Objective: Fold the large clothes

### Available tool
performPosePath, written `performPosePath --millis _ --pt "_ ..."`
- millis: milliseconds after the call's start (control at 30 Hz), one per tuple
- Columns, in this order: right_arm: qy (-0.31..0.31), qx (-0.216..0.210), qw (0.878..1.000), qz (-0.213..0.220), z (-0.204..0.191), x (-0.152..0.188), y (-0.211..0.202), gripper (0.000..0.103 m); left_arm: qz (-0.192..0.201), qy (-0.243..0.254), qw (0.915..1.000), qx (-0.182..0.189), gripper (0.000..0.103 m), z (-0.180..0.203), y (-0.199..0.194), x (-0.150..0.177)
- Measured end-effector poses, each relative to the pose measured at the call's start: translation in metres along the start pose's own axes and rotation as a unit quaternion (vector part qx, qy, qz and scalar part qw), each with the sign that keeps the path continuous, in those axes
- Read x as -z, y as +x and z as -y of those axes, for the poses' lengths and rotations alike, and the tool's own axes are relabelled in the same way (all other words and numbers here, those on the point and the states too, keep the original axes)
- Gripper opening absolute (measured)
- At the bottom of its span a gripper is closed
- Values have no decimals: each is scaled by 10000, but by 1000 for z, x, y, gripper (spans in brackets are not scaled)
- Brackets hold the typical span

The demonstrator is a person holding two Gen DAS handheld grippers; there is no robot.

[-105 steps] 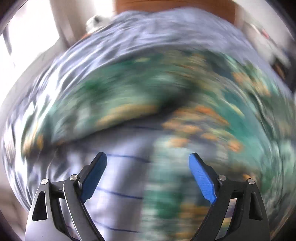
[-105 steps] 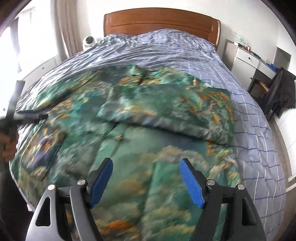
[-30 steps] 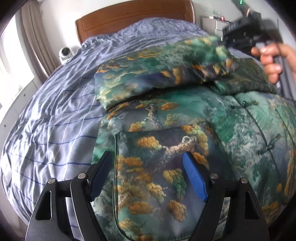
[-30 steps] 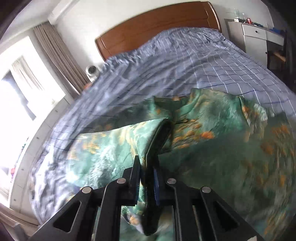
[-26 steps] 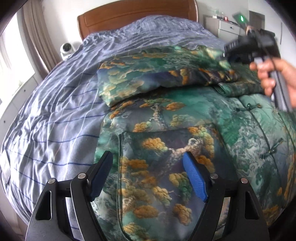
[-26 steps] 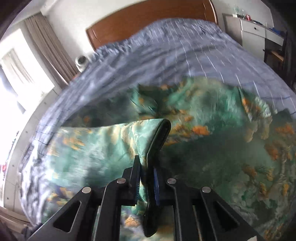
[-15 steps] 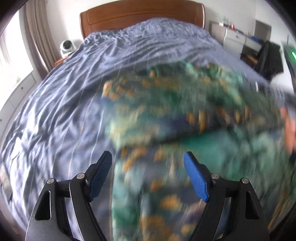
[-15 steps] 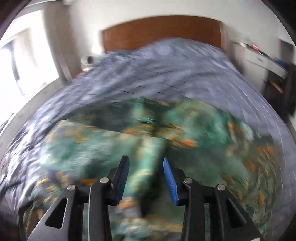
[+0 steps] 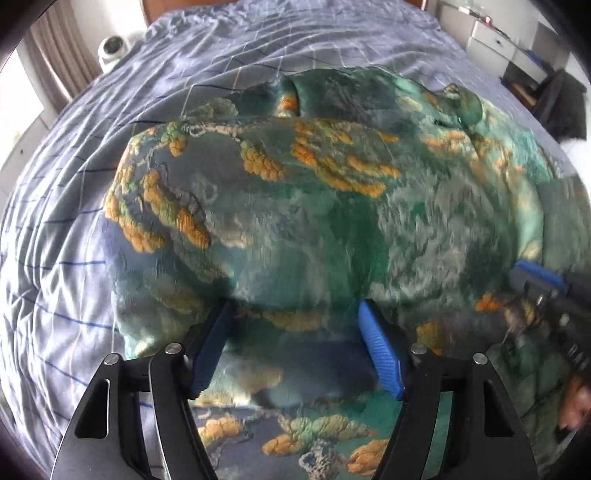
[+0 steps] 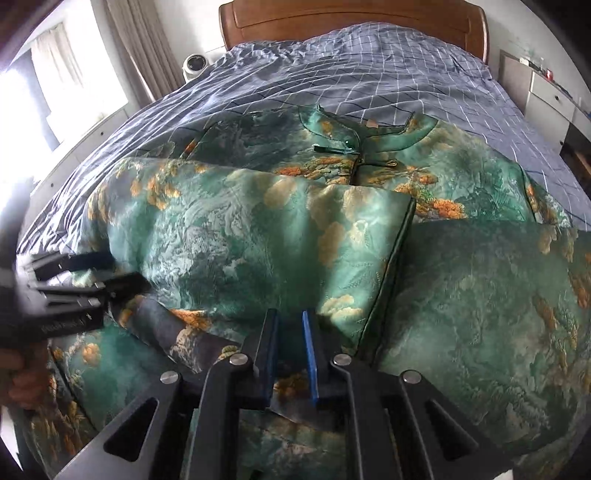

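Since second ago: left sleeve (image 10: 240,236) now laid across robe (image 10: 480,295) on bed (image 10: 369,74).

- Right hand-held gripper (image 10: 290,354): reclosed, pinching dark fabric edge.
- Left hand-held gripper (image 9: 295,347): apart, narrowing, gripping nothing.
- Remaining: lengthwise folds.

Bed (image 10: 369,74): covered by a blue-grey checked quilt, ahead of the fingers. Wooden headboard (image 10: 351,18): at the far end, against a white wall. Curtain (image 10: 140,48) and bright window (image 10: 37,74): far left. White drawer unit (image 10: 546,96): far right. Small white round device (image 10: 195,62): left of the headboard.
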State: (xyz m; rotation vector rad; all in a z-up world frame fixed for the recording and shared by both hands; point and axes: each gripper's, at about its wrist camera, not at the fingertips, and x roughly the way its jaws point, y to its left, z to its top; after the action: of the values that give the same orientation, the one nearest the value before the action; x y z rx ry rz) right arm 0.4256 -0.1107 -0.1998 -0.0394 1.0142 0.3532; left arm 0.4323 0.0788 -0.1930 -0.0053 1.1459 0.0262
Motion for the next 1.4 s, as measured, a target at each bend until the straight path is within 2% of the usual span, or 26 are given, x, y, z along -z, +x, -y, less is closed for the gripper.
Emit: performPosePath --millis 133,233,333,400,467,567,733,867,1000,1067,1100,1133,1200,1400 --pt "50 -29 10000 79 -3 1 4 11 -2 -65 10000 63 81 -5 15 -39" --pt "40 -20 9999 142 -4 6 2 11 80 -257 9996 -74 81 -10 22 -70" --pt "50 -24 9999 151 -4 7 3 11 304 -506 9983 16 81 -17 19 -92" --pt "40 -19 9998 171 -4 8 4 11 431 -559 9975 -25 82 -19 22 -97" --pt "35 -17 9998 207 -4 9 4 11 368 -565 9977 -13 83 -21 29 -95" --pt "40 -20 9997 239 -3 9 4 11 361 -425 9984 1 83 -16 29 -72" --pt "22 7 9997 251 -4 10 4 11 572 41 9983 86 83 -3 -7 -10" --pt "-54 138 9997 194 -8 9 2 11 546 297 9979 163 83 6 -26 24" --pt "-163 327 9992 187 -19 12 -21 15 567 557 9967 155 84 13 -49 61" --pt "-191 345 9989 249 -23 19 -37 23 571 666 9961 140 84 14 -59 82" --pt "-218 312 9988 295 -25 24 -47 38 624 751 9952 58 85 16 -67 94" --pt "-257 307 9987 323 -28 30 -57 57 666 806 9945 -7 85 19 -72 102" --pt "-343 428 9977 386 -33 43 -74 72 813 885 9926 -149 90 23 -86 122" --pt "-523 608 9957 458 -41 89 -111 73 921 821 9922 -196 92 27 -108 164"
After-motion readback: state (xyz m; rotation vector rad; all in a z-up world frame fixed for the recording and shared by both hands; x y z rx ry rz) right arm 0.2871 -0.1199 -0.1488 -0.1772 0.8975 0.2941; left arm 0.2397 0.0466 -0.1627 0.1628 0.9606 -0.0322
